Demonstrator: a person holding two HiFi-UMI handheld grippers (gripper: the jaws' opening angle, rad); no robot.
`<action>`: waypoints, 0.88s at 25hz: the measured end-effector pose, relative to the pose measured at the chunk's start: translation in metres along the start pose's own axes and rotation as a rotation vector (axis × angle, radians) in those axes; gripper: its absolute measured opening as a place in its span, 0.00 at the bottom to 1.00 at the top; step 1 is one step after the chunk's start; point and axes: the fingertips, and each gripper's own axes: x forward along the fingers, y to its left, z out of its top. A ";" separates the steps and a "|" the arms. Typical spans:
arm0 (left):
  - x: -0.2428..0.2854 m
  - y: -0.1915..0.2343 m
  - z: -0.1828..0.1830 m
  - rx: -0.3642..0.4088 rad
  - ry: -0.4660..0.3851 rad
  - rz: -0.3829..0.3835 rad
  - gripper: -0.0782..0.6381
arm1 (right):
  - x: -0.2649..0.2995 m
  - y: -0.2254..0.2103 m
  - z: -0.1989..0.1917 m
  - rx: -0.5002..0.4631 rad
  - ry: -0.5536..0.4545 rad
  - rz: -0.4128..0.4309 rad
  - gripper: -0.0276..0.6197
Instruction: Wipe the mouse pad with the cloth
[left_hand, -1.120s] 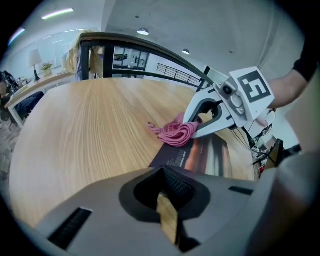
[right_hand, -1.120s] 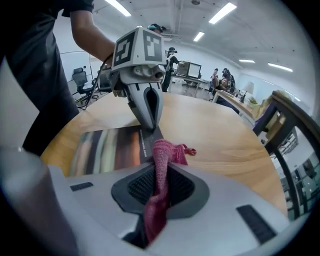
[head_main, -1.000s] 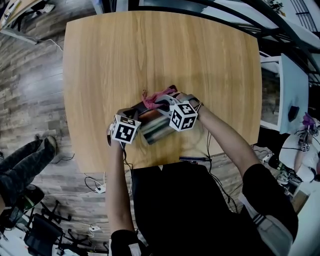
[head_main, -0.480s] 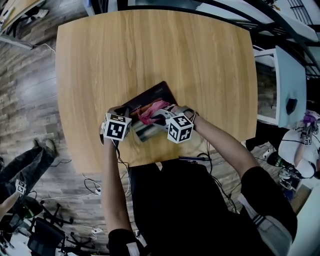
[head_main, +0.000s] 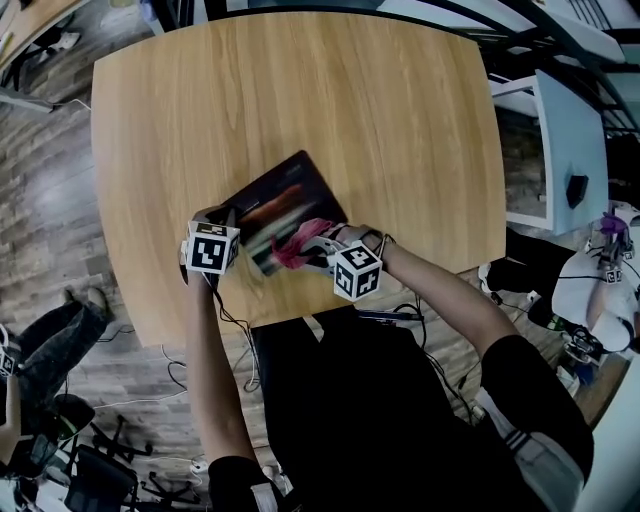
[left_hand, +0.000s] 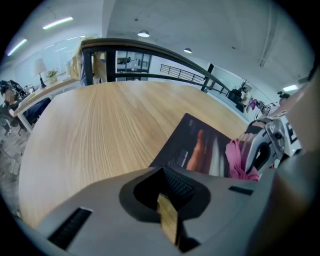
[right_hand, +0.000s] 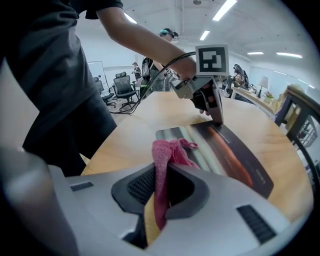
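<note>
Cloth (right_hand: 169, 150) btwn R fingers (right_hand: 140, 187), on mouse pad (right_hand: 235, 150)

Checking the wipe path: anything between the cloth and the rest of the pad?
Nothing visible. The cloth, shut in the right gripper, lies on the pad, whose bare surface ahead is free. Only the left gripper touches it, at one corner, off to the side.
</note>
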 end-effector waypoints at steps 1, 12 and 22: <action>0.000 0.000 0.000 0.008 -0.001 0.009 0.14 | 0.000 0.007 -0.003 0.002 0.003 0.007 0.13; 0.000 -0.001 0.001 0.004 0.009 0.002 0.14 | -0.028 0.046 -0.017 0.048 0.002 0.102 0.13; 0.004 -0.003 -0.002 0.041 0.034 0.002 0.14 | -0.113 -0.124 0.017 0.195 -0.175 -0.192 0.13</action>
